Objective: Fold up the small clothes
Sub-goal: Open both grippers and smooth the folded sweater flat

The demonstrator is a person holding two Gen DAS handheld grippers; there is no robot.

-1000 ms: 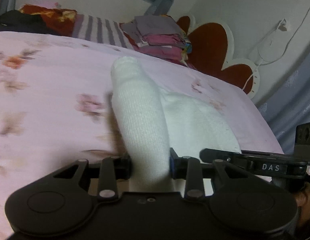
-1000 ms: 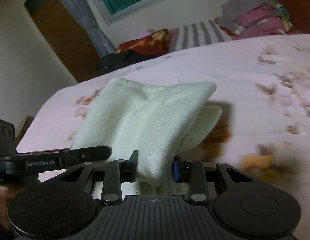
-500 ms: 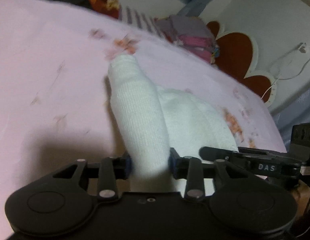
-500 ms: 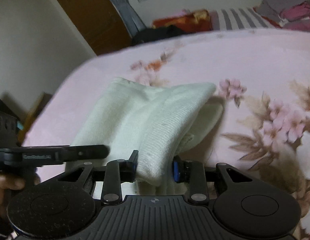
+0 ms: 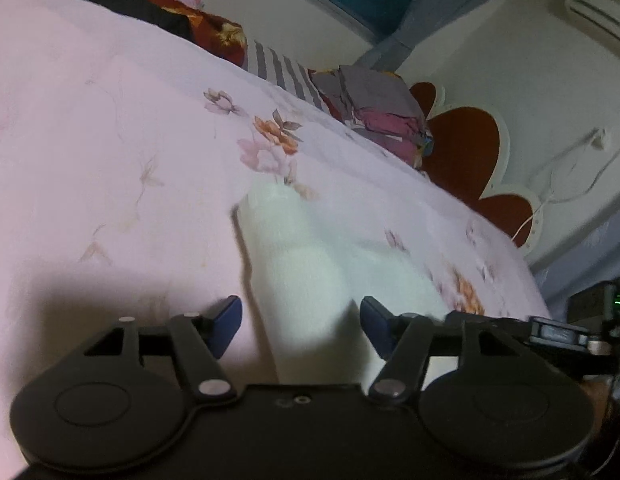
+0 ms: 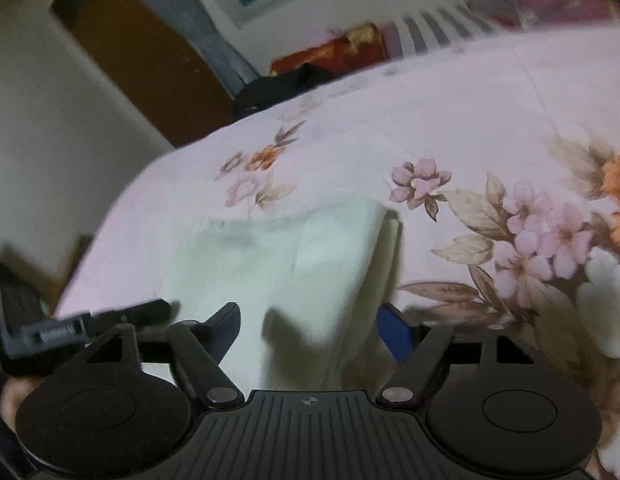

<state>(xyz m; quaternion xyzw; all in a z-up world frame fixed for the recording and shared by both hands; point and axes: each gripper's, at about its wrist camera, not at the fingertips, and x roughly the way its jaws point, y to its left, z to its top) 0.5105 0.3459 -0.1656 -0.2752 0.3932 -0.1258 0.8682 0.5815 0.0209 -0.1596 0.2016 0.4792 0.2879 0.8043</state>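
So we've got both grippers spread wide right now, nothing pinched in either. Our left gripper (image 5: pixel 300 322) has its blue pads standing off on either side of the white knit garment (image 5: pixel 294 264), and the cloth runs straight out ahead between them, long axis pointing away from us toward a narrow rounded end further up the pink floral bedspread (image 5: pixel 110 140). Our right gripper (image 6: pixel 310 326) is the same deal: jaws apart, with the folded pale bundle (image 6: pixel 310 264) lying flat on the bed just in front and partly between the fingers, its thick folded edge on the right side and the flatter layer spreading off to the left. The two grippers sit side by side at the same near edge of the cloth, and each one's tip pokes into the other's view, so neither is really nearer; we'd say the left lines up with the long narrow part and the right with the doubled-up part. It's blurry, so we can't tell whether the pads brush the fabric. Looks to us like a fold is laid down, and any next grab goes straight forward along that long axis. The stack of folded clothes (image 5: pixel 382 120) sits well away by the headboard (image 5: pixel 466 148).
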